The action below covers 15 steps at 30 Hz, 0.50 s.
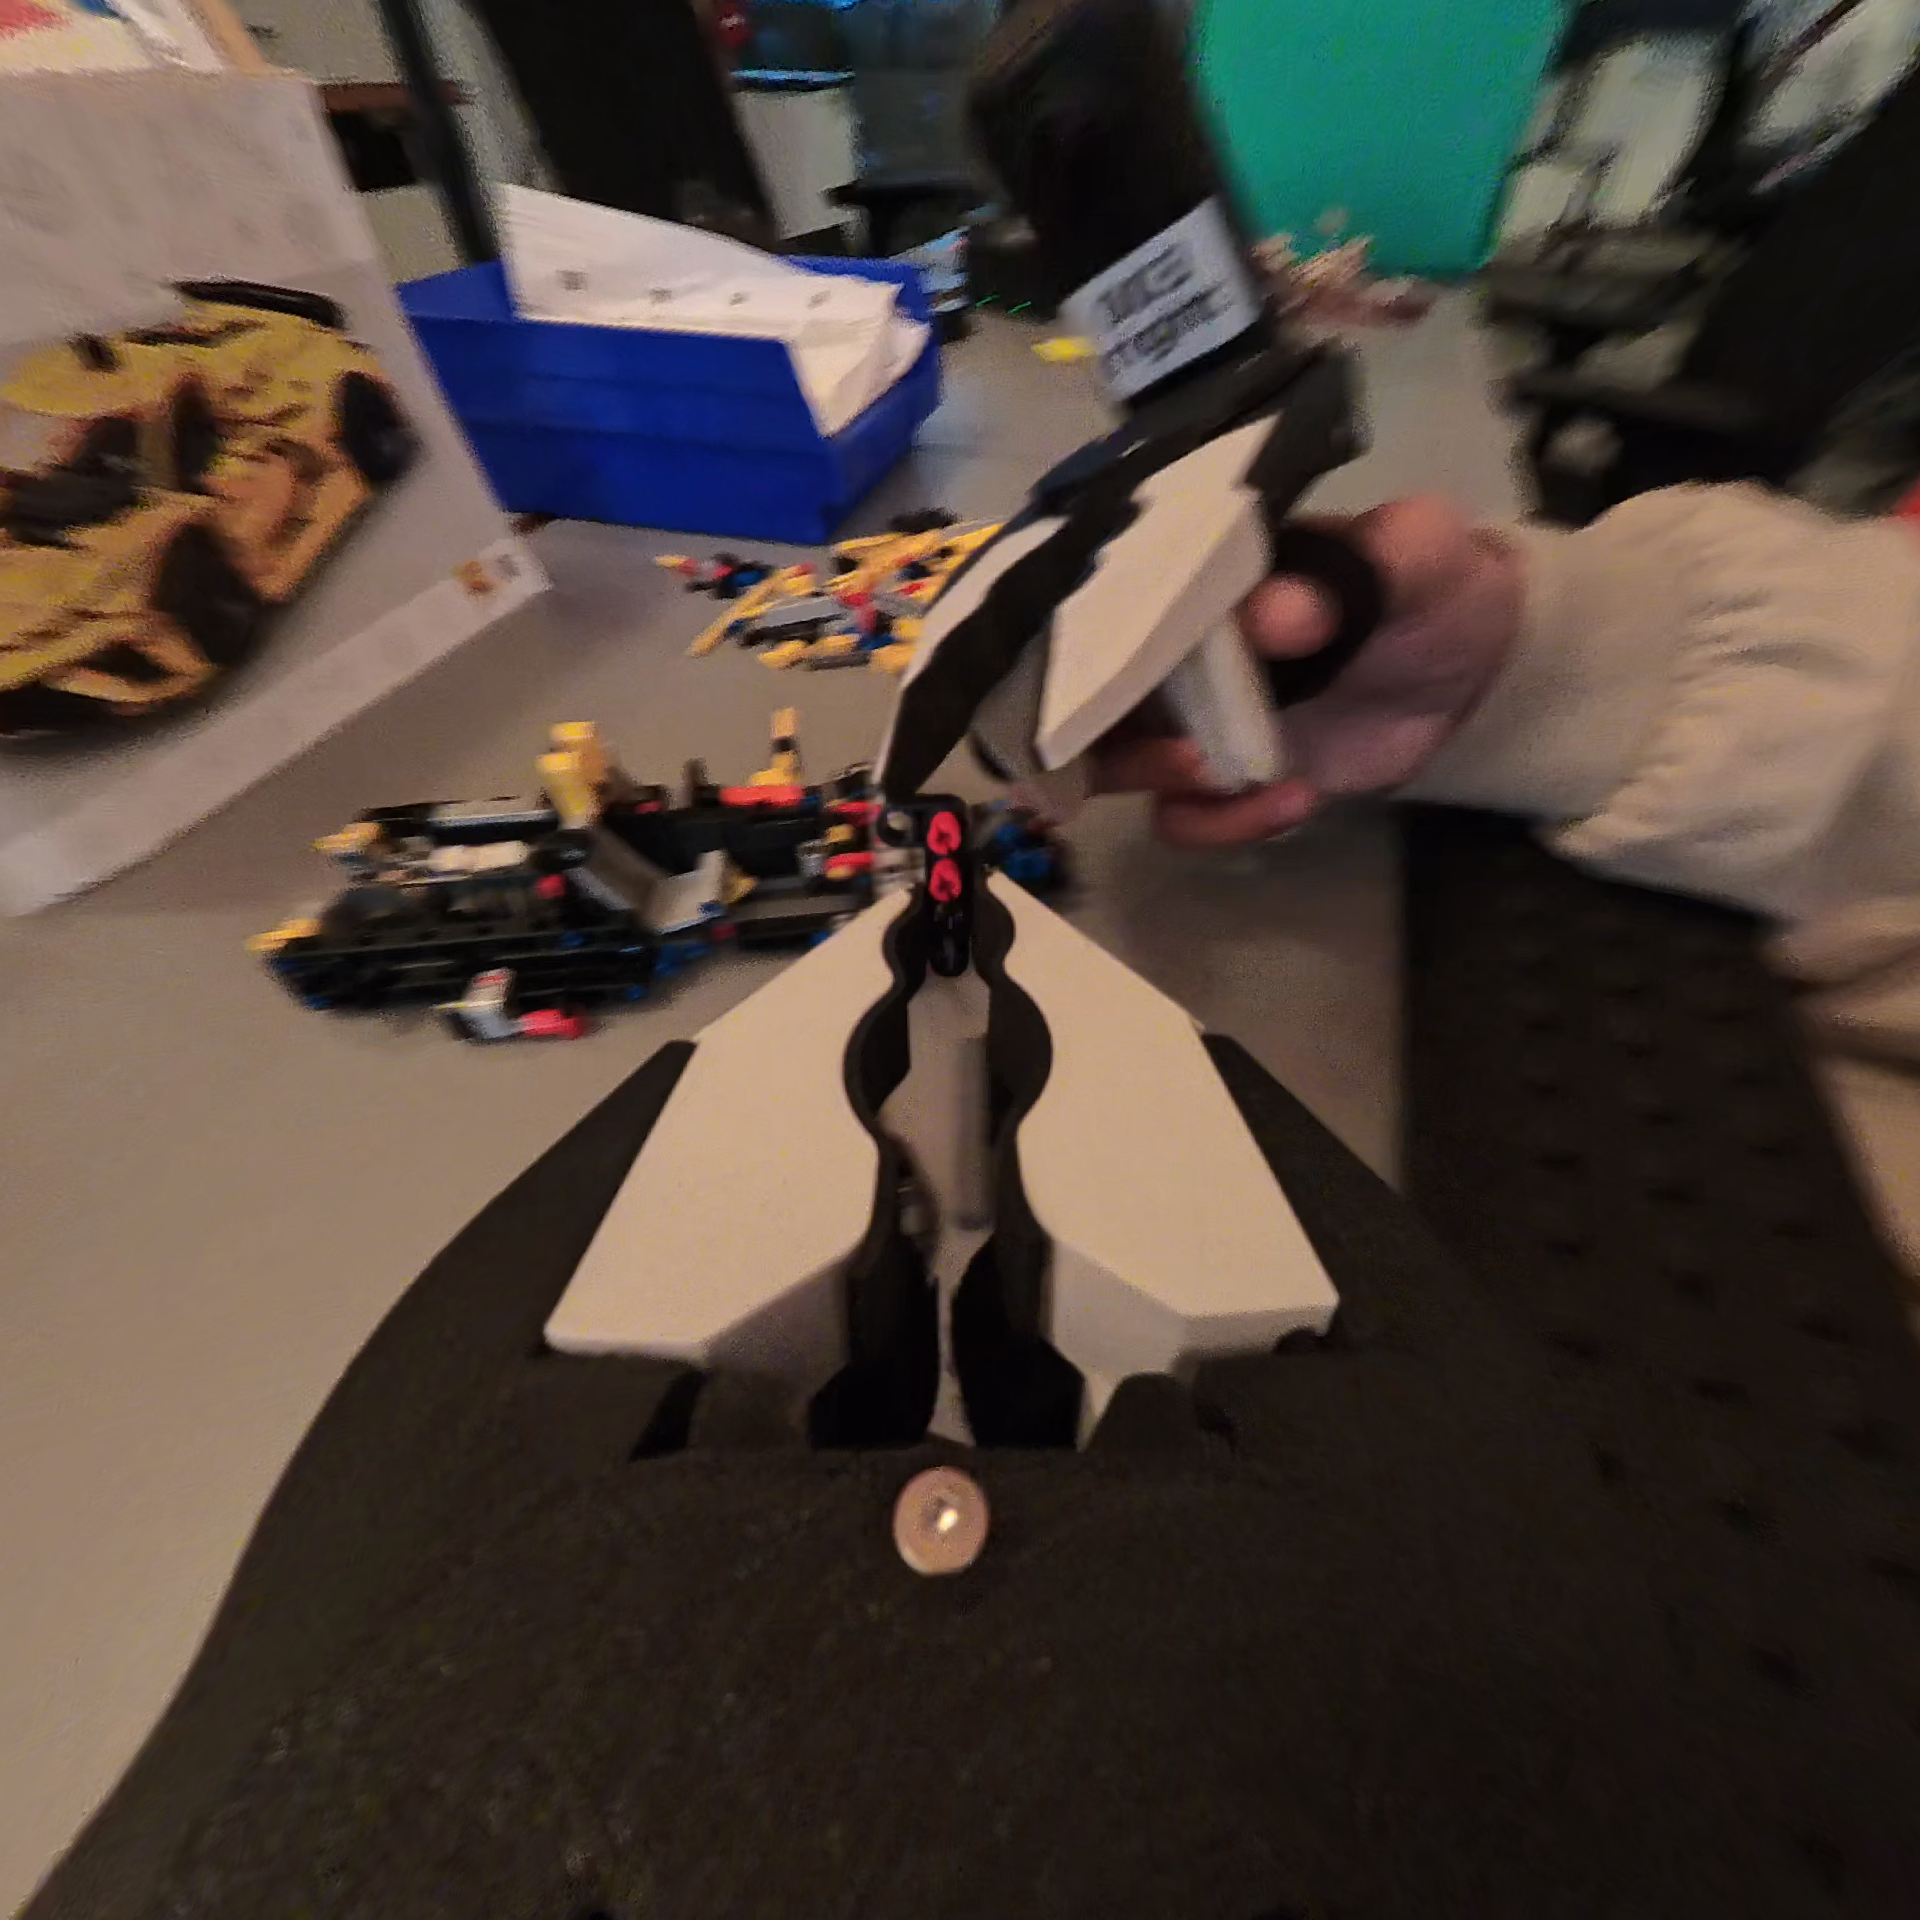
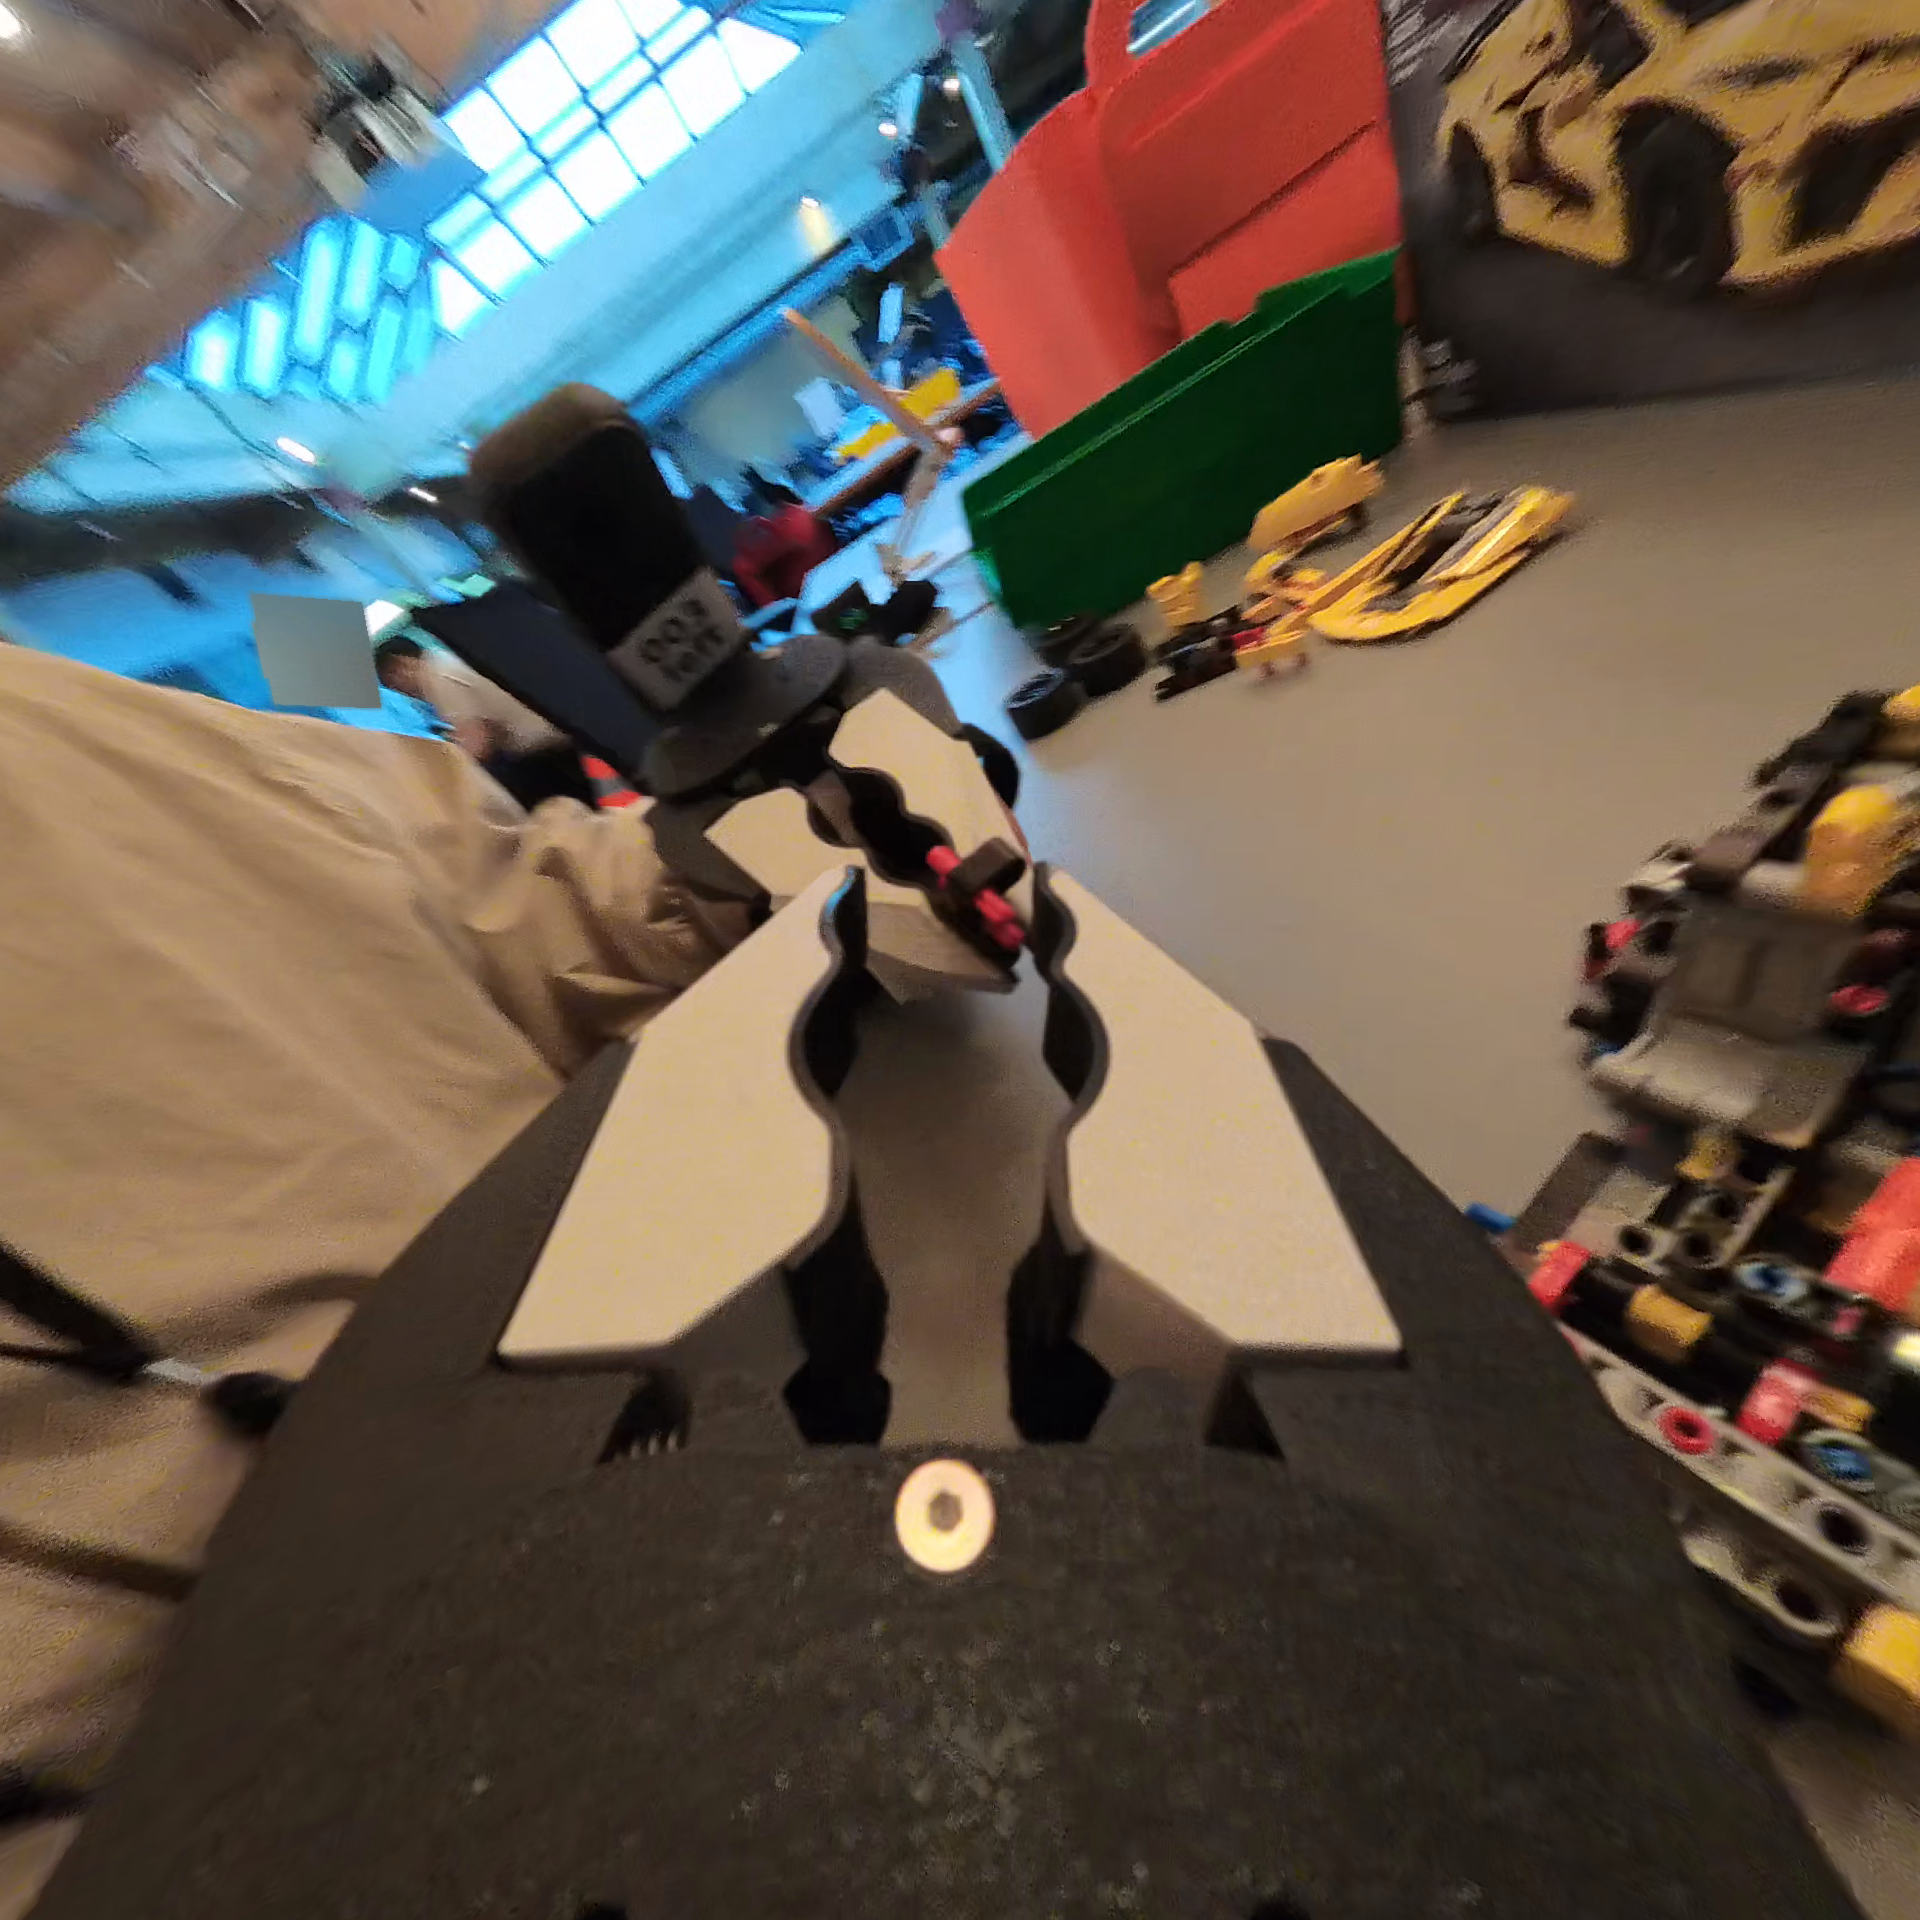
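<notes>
My left gripper (image 1: 943, 920) is shut on a small black building piece with red pins (image 1: 943, 862) and holds it above the grey table (image 1: 208, 1143). My right gripper (image 1: 914, 774) comes down from the upper right, its tips just above that piece. In the right wrist view my right gripper (image 2: 951, 894) is open, and the piece (image 2: 985, 864) sits in the gap between its tips. It is still pinched by the left gripper (image 2: 1008, 920). A black toy car chassis (image 1: 582, 883) lies just behind on the table, and it also shows in the right wrist view (image 2: 1766, 1143).
A box with a yellow car picture (image 1: 177, 499) stands at the left. A blue bin (image 1: 675, 416) holds white bags. Loose yellow parts (image 1: 831, 603) lie beyond the chassis. Yellow body panels (image 2: 1403, 561), black tyres (image 2: 1081, 665), a green bin (image 2: 1195, 468) and a red box (image 2: 1174, 208) stand farther off. Both grippers' tips are close together, under 4 cm apart.
</notes>
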Each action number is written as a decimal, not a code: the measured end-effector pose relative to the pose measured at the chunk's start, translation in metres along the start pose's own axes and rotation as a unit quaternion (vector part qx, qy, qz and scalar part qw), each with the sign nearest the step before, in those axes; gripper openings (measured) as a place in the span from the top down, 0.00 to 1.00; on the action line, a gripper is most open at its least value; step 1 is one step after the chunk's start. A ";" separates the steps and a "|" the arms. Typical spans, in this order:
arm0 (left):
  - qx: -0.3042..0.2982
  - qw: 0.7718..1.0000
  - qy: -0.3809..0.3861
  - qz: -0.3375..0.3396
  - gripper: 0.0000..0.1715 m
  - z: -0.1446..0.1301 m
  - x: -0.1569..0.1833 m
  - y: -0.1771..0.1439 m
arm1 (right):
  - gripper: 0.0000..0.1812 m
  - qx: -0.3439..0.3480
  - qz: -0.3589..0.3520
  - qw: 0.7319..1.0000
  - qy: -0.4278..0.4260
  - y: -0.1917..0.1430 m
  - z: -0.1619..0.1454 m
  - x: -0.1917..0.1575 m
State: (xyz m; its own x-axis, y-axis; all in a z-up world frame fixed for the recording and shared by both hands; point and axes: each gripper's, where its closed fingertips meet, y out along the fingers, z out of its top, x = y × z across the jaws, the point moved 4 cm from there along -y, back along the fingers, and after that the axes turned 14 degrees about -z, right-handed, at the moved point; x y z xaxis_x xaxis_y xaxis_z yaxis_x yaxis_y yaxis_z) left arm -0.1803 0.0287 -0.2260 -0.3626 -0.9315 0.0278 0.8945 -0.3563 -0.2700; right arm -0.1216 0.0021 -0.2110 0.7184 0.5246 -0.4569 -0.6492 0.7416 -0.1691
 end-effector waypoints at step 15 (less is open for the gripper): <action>-0.091 0.947 0.228 0.209 0.96 0.006 -0.015 -0.008 | 0.79 0.046 -0.180 0.972 -0.144 0.012 0.008 0.000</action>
State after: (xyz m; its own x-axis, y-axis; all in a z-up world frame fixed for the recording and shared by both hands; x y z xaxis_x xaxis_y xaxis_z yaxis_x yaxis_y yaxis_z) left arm -0.1810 0.0449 -0.2185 -0.0990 -0.8449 -0.5257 0.9402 0.0936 -0.3276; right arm -0.1277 0.0146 -0.2066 0.9438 0.3096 -0.1160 -0.3269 0.9262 -0.1880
